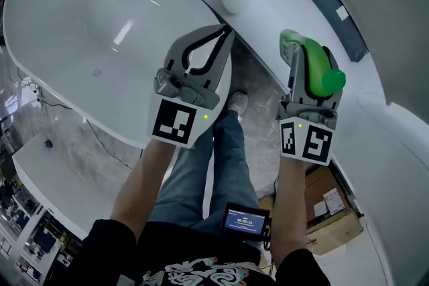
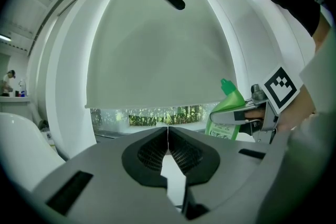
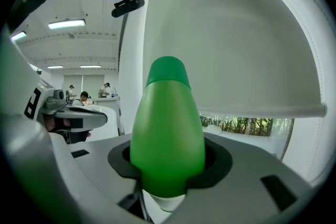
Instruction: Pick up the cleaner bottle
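At two o'clock in my head view the right tongs (image 1: 305, 67) are clamped on the green bottle (image 1: 320, 67) - the pads press its sides and the cap points away from the hand. My right gripper view agrees: the bottle fills the gap between the jaws, with no daylight on either side of it.

Nothing I can see supports the bottle from below. It hangs in the air well above the floor (image 1: 258, 84), between the white tub (image 1: 80, 23) at ten o'clock and another white fixture at three o'clock. From the left gripper view it shows at three o'clock, cap up, with only the right tongs touching it.

The left tongs (image 2: 168, 138) are closed on nothing, their tips meeting edge to edge. They are raised beside the right ones, near but apart, and take no part in the hold.

I judge the pick-up done - the bottle is gripped and clear of every surface. What is left, as I read it, is only to keep the grip firm. The body looks smooth and rounded, so I would watch for it sliding through the pads.
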`<move>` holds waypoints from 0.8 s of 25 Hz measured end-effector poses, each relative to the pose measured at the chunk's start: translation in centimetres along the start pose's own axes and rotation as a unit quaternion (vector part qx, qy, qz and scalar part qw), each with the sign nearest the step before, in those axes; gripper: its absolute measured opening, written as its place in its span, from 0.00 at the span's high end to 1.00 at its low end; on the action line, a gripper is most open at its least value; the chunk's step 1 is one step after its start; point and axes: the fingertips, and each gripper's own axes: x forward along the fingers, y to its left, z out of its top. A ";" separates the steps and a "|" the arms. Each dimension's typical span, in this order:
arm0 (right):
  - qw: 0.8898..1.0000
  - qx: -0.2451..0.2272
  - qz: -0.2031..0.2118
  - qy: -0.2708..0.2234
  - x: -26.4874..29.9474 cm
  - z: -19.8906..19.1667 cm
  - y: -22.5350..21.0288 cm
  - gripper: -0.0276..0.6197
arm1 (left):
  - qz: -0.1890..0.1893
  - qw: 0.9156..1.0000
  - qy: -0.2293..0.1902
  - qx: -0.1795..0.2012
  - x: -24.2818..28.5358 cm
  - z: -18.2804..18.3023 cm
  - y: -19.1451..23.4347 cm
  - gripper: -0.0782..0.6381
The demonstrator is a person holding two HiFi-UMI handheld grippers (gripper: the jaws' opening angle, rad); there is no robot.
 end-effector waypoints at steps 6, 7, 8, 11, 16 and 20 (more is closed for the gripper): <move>1.000 0.008 -0.002 -0.006 -1.4 2.9 0.4 0.65 | 0.007 1.000 -0.013 0.003 -0.6 3.1 0.7 0.87; 1.000 0.009 -0.002 -0.008 -1.6 3.5 0.4 0.65 | 0.009 1.000 -0.015 0.004 -0.7 3.6 0.8 0.87; 1.000 0.009 -0.002 -0.009 -1.8 4.0 0.4 0.65 | 0.010 1.000 -0.017 0.006 -0.8 4.1 1.0 0.87; 1.000 0.009 -0.002 -0.014 -2.2 5.7 0.5 0.65 | 0.013 1.000 -0.021 0.014 -1.2 5.5 1.6 0.87; 1.000 0.009 -0.004 -0.022 -4.0 8.5 0.3 0.65 | 0.013 0.999 -0.020 0.031 -2.2 8.0 1.6 0.87; 1.000 0.006 -0.001 -0.019 -5.6 10.8 0.4 0.65 | 0.013 0.999 -0.026 0.036 -3.3 10.7 1.4 0.87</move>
